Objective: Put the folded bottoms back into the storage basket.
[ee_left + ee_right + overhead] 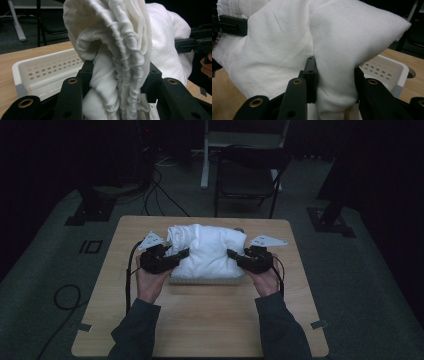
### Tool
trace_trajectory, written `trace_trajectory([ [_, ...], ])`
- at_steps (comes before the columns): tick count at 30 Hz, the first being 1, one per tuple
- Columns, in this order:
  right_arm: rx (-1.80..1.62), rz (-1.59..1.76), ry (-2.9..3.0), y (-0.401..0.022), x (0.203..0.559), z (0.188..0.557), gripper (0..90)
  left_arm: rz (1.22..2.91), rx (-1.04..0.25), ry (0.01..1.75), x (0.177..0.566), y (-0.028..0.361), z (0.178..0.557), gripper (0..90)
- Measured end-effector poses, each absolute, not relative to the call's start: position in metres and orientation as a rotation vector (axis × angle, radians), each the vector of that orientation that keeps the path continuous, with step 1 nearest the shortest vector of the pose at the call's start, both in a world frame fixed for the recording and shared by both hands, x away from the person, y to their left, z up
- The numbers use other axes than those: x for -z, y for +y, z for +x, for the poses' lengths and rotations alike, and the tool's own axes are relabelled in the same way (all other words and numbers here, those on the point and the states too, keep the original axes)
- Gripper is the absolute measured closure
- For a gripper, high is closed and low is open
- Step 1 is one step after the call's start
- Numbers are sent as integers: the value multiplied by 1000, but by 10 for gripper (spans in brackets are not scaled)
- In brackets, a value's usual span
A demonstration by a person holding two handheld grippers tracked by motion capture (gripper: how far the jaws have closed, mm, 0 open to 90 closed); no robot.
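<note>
A bulky white cloth bundle (207,250) sits over a white perforated basket (205,281) in the middle of the wooden table. My left gripper (181,255) is shut on the bundle's left end, where gathered, ruffled folds (122,75) are pinched between its black jaws. My right gripper (234,255) is shut on the right end, its jaws squeezing a thick smooth fold (334,82). Past the cloth, the basket wall with its holes (47,72) shows on the left side, and its rim (387,70) shows on the right side.
The wooden table (200,320) has bare room in front of the basket. A round hole (411,73) is cut into the tabletop near the basket's corner. Behind the table stand a dark folding chair (247,177), a white stand (205,160) and floor cables (160,195).
</note>
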State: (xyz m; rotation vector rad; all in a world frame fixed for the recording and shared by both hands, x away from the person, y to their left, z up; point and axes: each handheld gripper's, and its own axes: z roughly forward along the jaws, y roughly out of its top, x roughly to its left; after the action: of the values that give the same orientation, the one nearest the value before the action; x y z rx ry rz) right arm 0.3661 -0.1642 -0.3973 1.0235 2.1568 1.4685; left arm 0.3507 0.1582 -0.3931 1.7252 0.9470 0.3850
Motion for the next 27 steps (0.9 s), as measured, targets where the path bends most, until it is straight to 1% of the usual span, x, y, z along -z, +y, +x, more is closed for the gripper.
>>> trace_trajectory([
  [27, -1460, 1045, 2151, -157, 397, 388, 694, 1707, -397, 983, 393, 162, 370, 560],
])
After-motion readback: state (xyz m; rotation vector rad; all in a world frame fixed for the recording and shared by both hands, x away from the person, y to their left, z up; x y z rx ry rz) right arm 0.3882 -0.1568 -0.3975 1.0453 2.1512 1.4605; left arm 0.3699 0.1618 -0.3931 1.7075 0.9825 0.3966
